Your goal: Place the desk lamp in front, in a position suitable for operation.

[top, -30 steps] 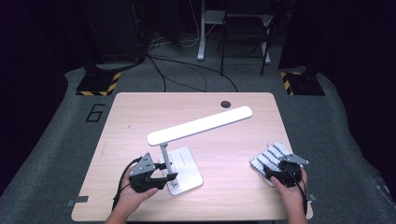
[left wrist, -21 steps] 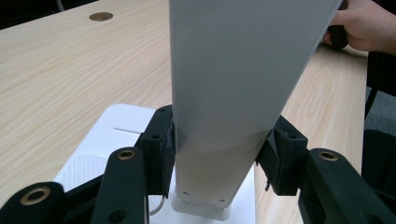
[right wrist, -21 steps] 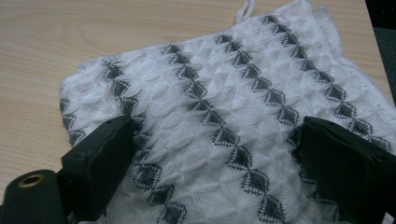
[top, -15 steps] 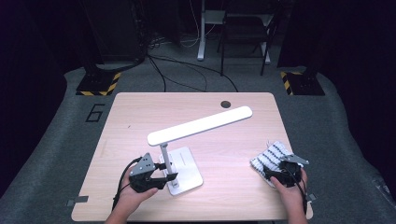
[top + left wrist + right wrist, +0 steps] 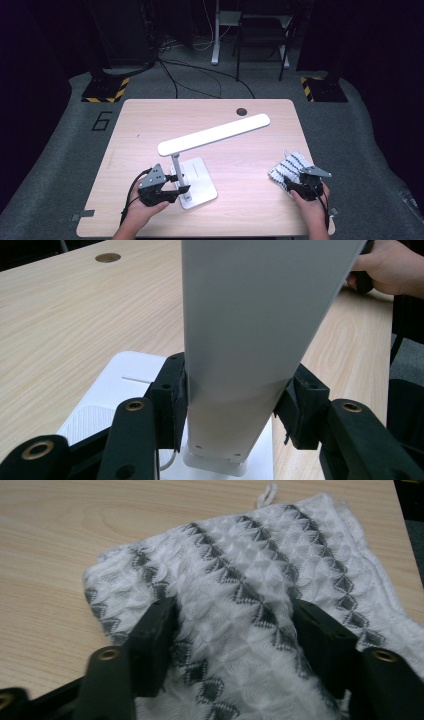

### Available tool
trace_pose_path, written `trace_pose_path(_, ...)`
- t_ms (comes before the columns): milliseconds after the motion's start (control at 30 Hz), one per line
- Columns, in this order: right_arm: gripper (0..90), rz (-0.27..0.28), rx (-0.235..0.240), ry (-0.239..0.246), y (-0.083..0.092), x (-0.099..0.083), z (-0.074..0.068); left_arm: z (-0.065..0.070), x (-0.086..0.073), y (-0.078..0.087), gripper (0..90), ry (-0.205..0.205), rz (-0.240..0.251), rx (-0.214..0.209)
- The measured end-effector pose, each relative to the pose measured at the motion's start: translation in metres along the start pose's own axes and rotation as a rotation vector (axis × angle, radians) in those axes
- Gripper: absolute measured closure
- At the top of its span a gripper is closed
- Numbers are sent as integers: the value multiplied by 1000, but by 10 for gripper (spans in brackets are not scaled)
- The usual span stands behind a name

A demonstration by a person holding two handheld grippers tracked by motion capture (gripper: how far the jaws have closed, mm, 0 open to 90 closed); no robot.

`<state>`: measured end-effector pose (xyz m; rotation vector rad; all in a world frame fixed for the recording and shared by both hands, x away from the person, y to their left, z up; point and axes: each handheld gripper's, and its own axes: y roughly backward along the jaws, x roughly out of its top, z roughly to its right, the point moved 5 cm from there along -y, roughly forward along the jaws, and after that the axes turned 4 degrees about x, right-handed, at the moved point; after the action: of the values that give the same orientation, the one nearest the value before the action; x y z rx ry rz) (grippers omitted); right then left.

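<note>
A white desk lamp (image 5: 215,134) stands on its flat base (image 5: 200,175) near the table's front left, its long head slanting up to the right. My left gripper (image 5: 181,184) is shut on the lamp's wide flat stem (image 5: 250,340) just above the base, a pad pressed against each side. At the front right lies a white cloth (image 5: 287,165) with grey zigzag stripes. My right gripper (image 5: 292,181) has just been closing its jaws. A bunched ridge of the cloth (image 5: 260,550) now sits squeezed between its pads (image 5: 155,625).
The wooden table (image 5: 150,125) has a round cable hole (image 5: 242,111) near its far edge. The cloth lies close to the table's right edge. Beyond the table are dark floor, cables and yellow-black striped stand feet (image 5: 105,90).
</note>
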<state>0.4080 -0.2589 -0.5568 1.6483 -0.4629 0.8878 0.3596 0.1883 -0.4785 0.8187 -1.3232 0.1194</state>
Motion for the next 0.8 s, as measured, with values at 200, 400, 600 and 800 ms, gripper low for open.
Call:
trace_pose_path(200,618,-6,37,13,1,1,-7,0,0,0,516,0,0,0)
trace_pose_path(400,720,-9,58,0,1,2,-10,0,0,0,516,1,1,-2)
trace_pose_path(600,752,-11,64,11,2,4,-12,-1,0,0,516,1,2,-11)
trace_pose_path(800,759,23,96,11,7,9,-19,-1,0,0,516,-2,2,-14)
